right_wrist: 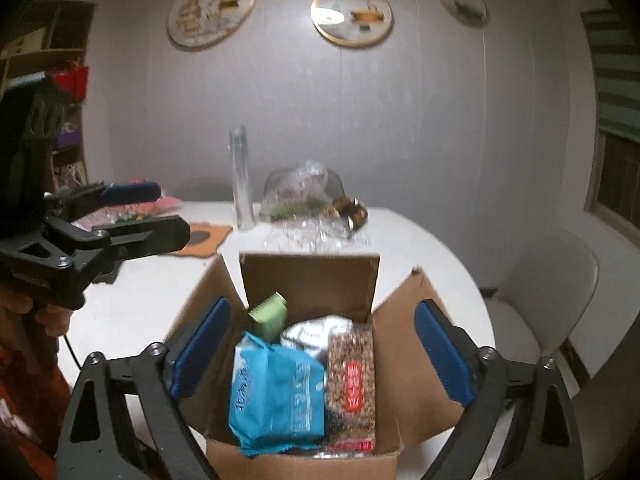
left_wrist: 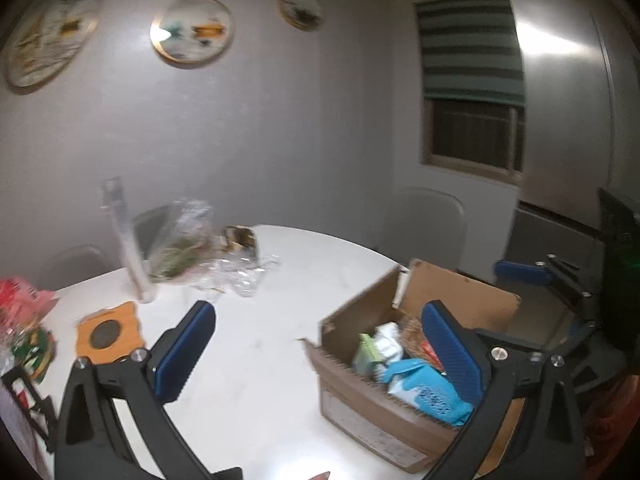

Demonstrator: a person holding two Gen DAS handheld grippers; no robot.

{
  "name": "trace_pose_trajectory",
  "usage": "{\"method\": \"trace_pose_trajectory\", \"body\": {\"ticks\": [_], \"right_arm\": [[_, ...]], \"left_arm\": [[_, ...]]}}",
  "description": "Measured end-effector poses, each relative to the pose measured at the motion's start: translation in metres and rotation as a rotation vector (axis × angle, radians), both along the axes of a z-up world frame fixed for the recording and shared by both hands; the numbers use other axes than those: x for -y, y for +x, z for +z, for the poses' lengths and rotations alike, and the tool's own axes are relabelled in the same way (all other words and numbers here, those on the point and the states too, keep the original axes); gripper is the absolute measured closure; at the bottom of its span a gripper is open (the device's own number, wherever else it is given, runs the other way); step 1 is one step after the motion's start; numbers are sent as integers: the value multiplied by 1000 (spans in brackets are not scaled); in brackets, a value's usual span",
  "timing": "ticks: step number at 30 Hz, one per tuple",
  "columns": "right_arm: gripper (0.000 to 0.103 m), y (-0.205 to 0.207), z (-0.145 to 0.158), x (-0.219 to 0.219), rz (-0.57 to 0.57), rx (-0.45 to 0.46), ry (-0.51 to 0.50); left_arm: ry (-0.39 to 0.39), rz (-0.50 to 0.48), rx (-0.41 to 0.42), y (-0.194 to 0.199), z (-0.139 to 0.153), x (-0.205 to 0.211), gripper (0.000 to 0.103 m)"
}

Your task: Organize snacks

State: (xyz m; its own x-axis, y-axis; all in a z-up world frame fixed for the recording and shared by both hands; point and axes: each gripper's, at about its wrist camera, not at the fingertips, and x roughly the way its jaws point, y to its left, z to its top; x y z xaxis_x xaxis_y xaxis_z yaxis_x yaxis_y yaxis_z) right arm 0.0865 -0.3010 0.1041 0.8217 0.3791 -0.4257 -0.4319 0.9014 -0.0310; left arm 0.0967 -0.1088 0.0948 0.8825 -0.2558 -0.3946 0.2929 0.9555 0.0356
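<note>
- Two tools are hanging above a white surface (left_wrist: 256, 360), each with its blue-padded jaws spread wide and nothing lying between them.
- Left tool (left_wrist: 320, 356) is hovering over bare surface beside the cardboard box (left_wrist: 360, 408), its right finger overlapping the box's opening in the left wrist view.
- Right tool (right_wrist: 320, 356) is sitting directly over the open box, its fingers flanking the flaps on either side without touching the contents.
- Inside the box, a blue snack bag (right_wrist: 276, 392) is lying at the front left, a clear pack of nuts with a red label (right_wrist: 352, 384) is standing just beside it on the right, a white packet (right_wrist: 316, 332) is tucked behind them, and a green packet (right_wrist: 268, 316) is leaning at the back left.
- Beyond the box, crumpled clear plastic bags (right_wrist: 308, 208) and a tall clear tube (right_wrist: 240, 176) are resting near the far edge of the surface.
- An orange coaster with a dark centre (left_wrist: 108, 332) is lying left of the left tool, with red and green packets (left_wrist: 24, 328) sitting at the surface's left edge.
- Three round plates (right_wrist: 352, 14) are hanging on the wall behind.
</note>
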Motion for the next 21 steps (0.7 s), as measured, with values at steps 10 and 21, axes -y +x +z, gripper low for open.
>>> {"method": "trace_pose_trajectory", "body": {"ticks": [10, 21], "right_arm": [[0, -20, 4, -3, 69, 151, 63], [0, -12, -16, -15, 125, 143, 80]], "left_arm": [[-31, 203, 44, -19, -21, -31, 1], [-38, 324, 4, -19, -51, -55, 1]]}}
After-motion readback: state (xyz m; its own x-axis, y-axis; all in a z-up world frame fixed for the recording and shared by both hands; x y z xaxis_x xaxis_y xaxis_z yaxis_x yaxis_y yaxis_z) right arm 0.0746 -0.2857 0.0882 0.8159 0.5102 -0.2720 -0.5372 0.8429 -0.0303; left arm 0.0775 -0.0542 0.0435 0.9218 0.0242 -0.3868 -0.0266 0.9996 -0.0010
